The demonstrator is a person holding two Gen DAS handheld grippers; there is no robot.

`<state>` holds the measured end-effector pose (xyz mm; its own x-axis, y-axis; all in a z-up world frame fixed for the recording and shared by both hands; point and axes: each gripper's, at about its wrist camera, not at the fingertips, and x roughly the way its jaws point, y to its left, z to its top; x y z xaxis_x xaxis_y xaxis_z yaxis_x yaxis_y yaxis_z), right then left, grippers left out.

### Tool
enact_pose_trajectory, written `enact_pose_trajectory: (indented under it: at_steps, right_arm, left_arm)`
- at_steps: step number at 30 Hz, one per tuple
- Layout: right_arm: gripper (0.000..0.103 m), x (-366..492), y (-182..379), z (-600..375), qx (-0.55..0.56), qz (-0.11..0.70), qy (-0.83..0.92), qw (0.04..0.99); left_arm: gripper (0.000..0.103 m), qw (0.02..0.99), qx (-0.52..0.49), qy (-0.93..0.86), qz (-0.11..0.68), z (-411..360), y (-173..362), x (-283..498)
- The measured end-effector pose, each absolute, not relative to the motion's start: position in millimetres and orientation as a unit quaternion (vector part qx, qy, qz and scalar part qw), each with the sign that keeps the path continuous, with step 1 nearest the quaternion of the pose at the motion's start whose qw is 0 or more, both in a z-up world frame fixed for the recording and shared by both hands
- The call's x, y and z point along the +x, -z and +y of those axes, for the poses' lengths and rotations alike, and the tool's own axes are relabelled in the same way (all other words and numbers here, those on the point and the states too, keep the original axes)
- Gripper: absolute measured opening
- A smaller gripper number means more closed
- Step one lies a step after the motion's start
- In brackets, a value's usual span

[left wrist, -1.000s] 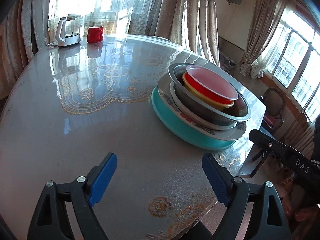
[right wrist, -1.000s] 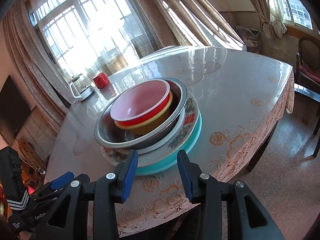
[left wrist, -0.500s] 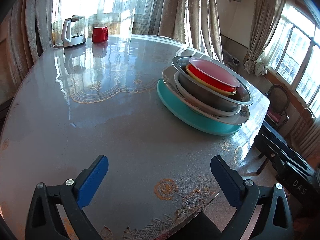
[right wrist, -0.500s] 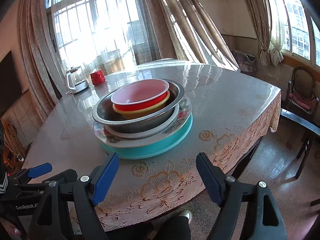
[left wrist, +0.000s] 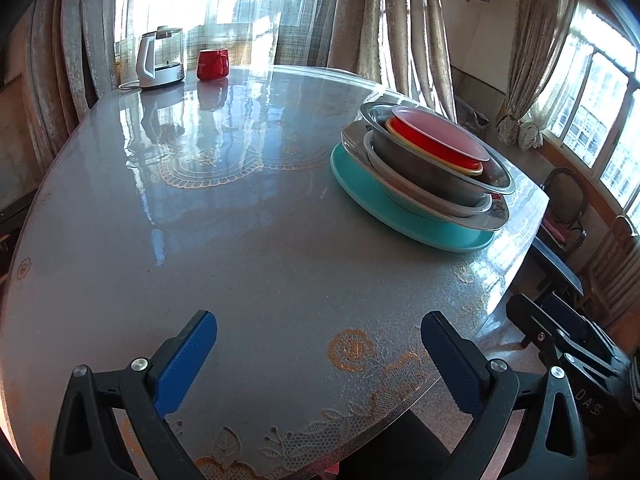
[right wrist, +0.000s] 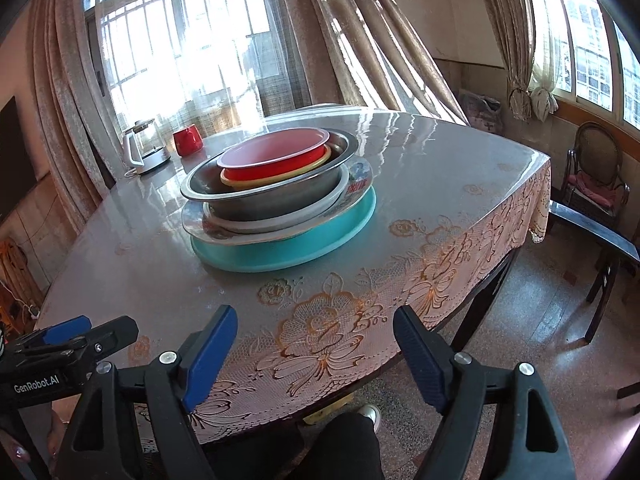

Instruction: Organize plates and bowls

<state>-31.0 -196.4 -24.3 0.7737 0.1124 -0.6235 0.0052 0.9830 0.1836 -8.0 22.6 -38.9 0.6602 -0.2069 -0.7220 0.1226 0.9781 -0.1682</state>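
On the table [right wrist: 440, 168], nested stack of plates and bowls [right wrist: 280, 184] upright, rims up; left gripper [left wrist: 318, 354], right gripper [right wrist: 316, 354] both spread wide, empty

- Our left gripper [left wrist: 318, 338] has black plastic arms, blue ribbed pads and silver screws.
- Our right gripper [right wrist: 316, 334] looks the same.
- On one black body we read white letters "GenRobot.AI", on the other "DAS".
- We wear dark trousers [right wrist: 340, 448] and a light shoe [right wrist: 370, 414].
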Motion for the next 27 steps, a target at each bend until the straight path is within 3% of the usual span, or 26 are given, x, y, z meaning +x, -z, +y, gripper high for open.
enact_pose_trajectory:
  at_steps: [9, 13, 27]
  right_arm:
    - [0.082, -33.6, 25.2, -196.8, 0.087, 0.332, -0.028, 0.939]
    - [0.082, -32.9, 25.4, -198.2, 0.09, 0.333, -0.027, 0.938]
    - [0.082, -32.0, 25.7, -198.1, 0.091, 0.334, -0.03, 0.938]
  left_arm:
    - [0.102, 0.914, -0.031, 0.087, 0.395, 16.2, 35.4, -10.2]
    - [0.096, 0.912, -0.028, 0.089, 0.398, 15.1, 36.7, -9.8]
    - [0.096, 0.912, -0.028, 0.091, 0.398, 14.4, 38.7, -10.0]
